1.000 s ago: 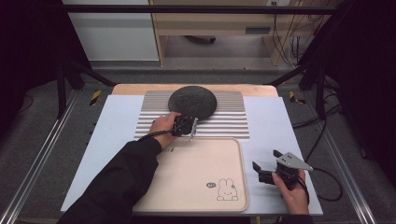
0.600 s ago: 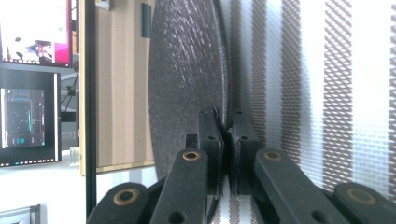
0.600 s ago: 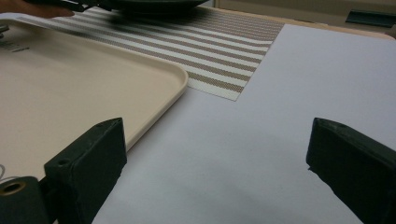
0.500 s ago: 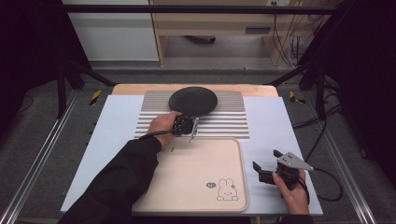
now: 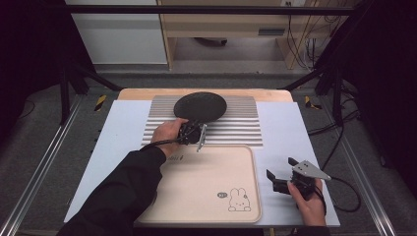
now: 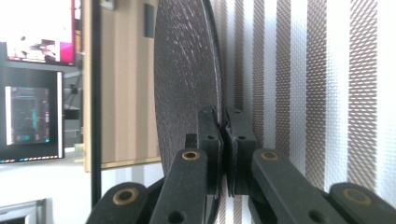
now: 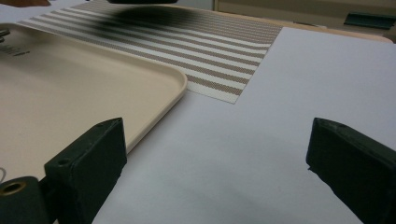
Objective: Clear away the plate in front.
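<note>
The left gripper (image 5: 195, 132) has its jaws clamped on the near rim of the round black textured plate (image 5: 200, 105), which sits over the grey-and-white striped mat (image 5: 236, 129) on the bench. The right gripper (image 5: 281, 173) rests wide open and empty beside the beige rabbit-print tray (image 5: 206, 172).

Beige bunny tray (image 5: 206, 182), striped mat (image 5: 236, 129), pale blue table sheet (image 5: 123, 123)

We see a black round plate (image 5: 200, 105) on a grey-and-white striped mat (image 5: 236, 128), a beige tray (image 5: 206, 182) (printed with a small rabbit), and black grippers (image 5: 193, 132).
</note>
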Demonstrator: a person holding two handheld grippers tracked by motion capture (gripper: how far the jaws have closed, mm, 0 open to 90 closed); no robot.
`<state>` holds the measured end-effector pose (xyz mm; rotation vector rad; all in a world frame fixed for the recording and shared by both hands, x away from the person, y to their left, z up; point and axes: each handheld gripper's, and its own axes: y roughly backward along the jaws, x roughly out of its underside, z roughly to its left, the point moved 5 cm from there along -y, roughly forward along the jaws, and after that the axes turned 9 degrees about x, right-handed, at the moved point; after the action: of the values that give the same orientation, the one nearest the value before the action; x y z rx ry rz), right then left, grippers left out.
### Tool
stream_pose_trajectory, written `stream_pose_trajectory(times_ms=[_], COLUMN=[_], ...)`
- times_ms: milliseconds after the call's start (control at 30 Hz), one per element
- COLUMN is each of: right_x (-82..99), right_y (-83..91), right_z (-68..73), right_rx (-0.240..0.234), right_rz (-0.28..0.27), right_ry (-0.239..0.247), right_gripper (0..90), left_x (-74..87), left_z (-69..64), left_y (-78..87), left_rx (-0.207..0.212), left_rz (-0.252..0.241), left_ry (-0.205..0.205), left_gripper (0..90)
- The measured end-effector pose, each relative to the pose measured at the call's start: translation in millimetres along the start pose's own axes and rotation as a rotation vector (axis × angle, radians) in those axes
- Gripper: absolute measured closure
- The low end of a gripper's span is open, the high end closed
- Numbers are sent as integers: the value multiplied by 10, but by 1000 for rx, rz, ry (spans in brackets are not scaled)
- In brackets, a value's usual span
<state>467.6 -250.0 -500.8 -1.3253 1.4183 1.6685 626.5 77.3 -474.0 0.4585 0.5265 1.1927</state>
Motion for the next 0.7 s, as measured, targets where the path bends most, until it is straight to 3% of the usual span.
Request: stream_pose_trajectory(times_ms=[167,300,700], right_x=[-15,-23,-23], right_y=[16,20,23], right_z=[-1,9,-1], right_rx=[4,3,7], right_rz=[-10,-14,-15], right_ry=[-8,-4,-5], right_gripper=[53,53,53], left_x=[-23,-64,-153], left_z=[1,-66,-423], left_y=[284,495,950], left_rx=[-22,-32,-38], left_rz=[-25,-48,-104], left_ry=[-8,-41,-113], left_gripper=[864,864,862])
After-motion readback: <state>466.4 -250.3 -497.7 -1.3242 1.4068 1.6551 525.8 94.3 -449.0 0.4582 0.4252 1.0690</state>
